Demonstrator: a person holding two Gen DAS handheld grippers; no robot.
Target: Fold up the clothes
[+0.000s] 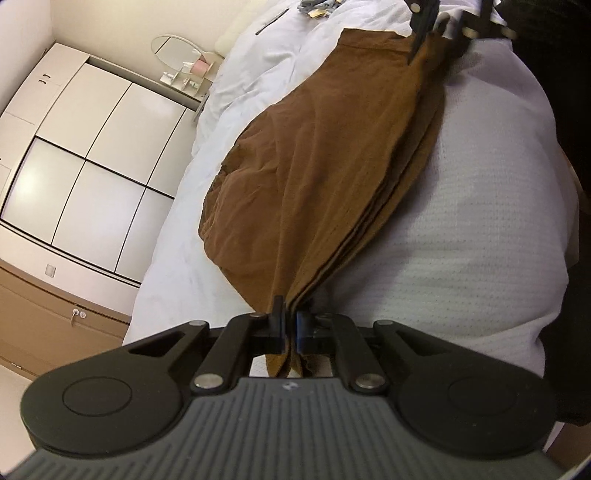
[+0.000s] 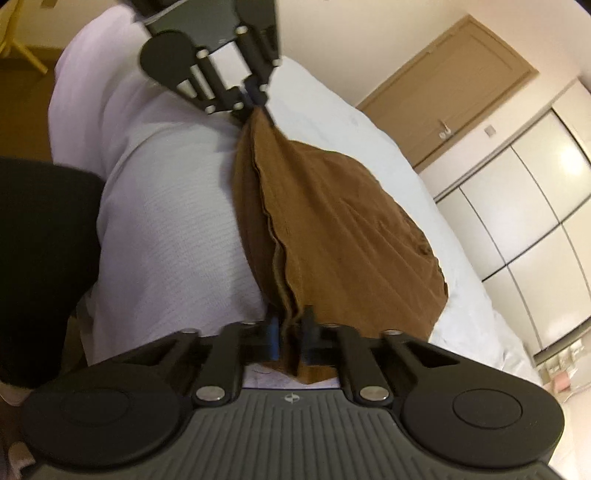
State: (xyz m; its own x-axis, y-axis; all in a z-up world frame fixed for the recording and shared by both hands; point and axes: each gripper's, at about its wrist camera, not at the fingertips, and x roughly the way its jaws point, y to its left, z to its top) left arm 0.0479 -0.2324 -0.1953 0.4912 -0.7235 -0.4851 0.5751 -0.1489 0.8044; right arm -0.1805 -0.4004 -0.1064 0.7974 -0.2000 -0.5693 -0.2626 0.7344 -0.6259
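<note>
Two grippers share one brown garment (image 1: 325,158) between them, and I have it stretched in the air just in front of the person's white shirt (image 1: 480,229). My left gripper (image 1: 290,325) has its fingers pressed nearly together on a bunch of stacked brown layers at one end. My right gripper (image 2: 291,332) is clamped the same way on the other end, jaws almost closed with only the thickness of cloth between them.

On the left wrist camera the garment's long axis runs from my fingers at 6 o'clock up toward 1 o'clock, where the right gripper (image 1: 424,33) pinches the far corner. On the right wrist camera it runs from 6 o'clock up to 12 o'clock, ending at the left gripper (image 2: 255,99). The held edge is taut and shows several folded layers. The loose body of the cloth bellies away from that edge, out over the white bed (image 1: 192,251), toward the wardrobe (image 1: 92,158) side. I cannot tell whether it touches the bedding.
</note>
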